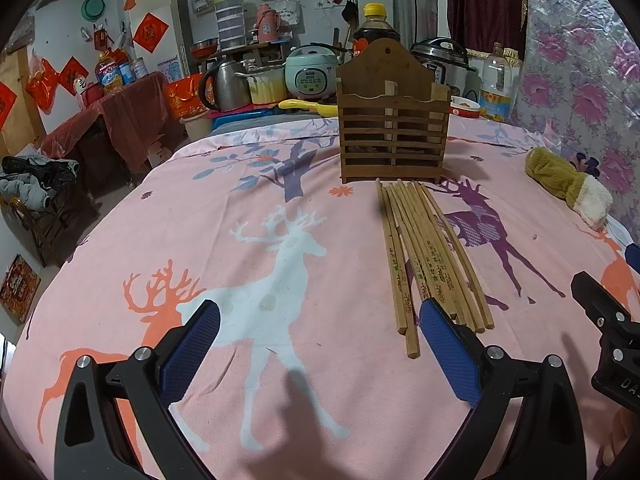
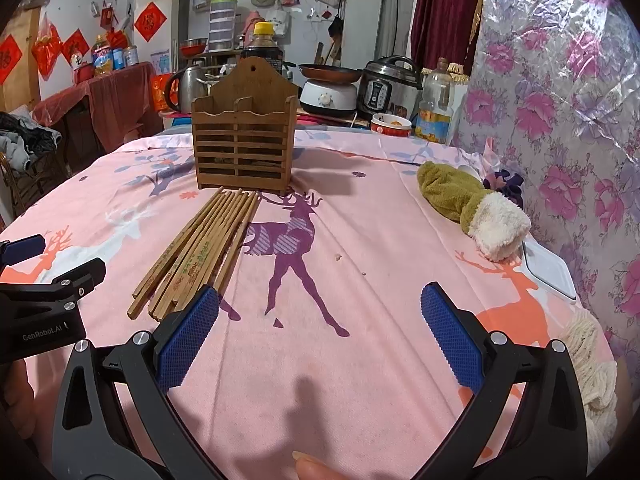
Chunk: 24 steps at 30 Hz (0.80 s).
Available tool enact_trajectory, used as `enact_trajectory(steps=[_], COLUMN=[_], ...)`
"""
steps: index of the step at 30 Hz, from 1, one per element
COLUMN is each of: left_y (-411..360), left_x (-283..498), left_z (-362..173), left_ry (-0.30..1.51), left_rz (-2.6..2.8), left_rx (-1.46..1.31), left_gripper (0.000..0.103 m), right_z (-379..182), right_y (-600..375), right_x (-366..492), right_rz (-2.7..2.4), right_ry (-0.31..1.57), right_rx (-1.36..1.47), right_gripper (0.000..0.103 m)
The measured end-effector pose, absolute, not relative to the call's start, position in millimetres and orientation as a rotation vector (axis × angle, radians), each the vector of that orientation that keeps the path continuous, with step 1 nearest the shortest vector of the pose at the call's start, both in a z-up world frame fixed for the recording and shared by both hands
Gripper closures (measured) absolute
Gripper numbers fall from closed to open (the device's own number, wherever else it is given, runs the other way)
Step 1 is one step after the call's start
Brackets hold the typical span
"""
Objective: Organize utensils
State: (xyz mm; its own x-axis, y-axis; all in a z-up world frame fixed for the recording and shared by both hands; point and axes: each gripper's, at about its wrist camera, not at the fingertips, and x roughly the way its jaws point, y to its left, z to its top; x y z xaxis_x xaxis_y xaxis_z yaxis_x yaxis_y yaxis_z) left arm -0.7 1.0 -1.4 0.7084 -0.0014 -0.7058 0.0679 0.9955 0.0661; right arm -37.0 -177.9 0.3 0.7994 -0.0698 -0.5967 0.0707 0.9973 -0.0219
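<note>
Several wooden chopsticks (image 1: 424, 256) lie side by side on the pink deer-print cloth (image 1: 280, 184), tips toward a slatted wooden utensil holder (image 1: 394, 128) that stands upright behind them. My left gripper (image 1: 320, 320) is open and empty; its right finger (image 1: 448, 348) sits by the chopsticks' near ends. In the right wrist view the chopsticks (image 2: 200, 248) lie left of centre before the holder (image 2: 244, 136). My right gripper (image 2: 320, 312) is open and empty, with its left finger (image 2: 188, 336) just by the chopstick ends.
A green and white plush mitten (image 2: 476, 208) lies at the right, with a white tablet-like slab (image 2: 548, 268) behind it. Kettle, rice cookers, an oil bottle (image 2: 436, 108) and a bowl (image 2: 390, 125) crowd the back. A floral covering (image 2: 560, 120) rises along the right side.
</note>
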Motion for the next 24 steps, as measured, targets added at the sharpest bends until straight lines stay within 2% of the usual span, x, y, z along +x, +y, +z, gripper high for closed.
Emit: enact_trajectory(steps=[24], left_y=[0.6], left_x=[-0.1], left_z=[-2.1], left_ry=[0.787], left_rz=[-0.032], left_rx=[0.103], left_gripper=[0.005], right_z=[-1.0], right_y=[-178.5], right_x=[-35.8], right_rz=[-0.072], right_ry=[0.654], right_rx=[0.007], right_gripper=[0.006])
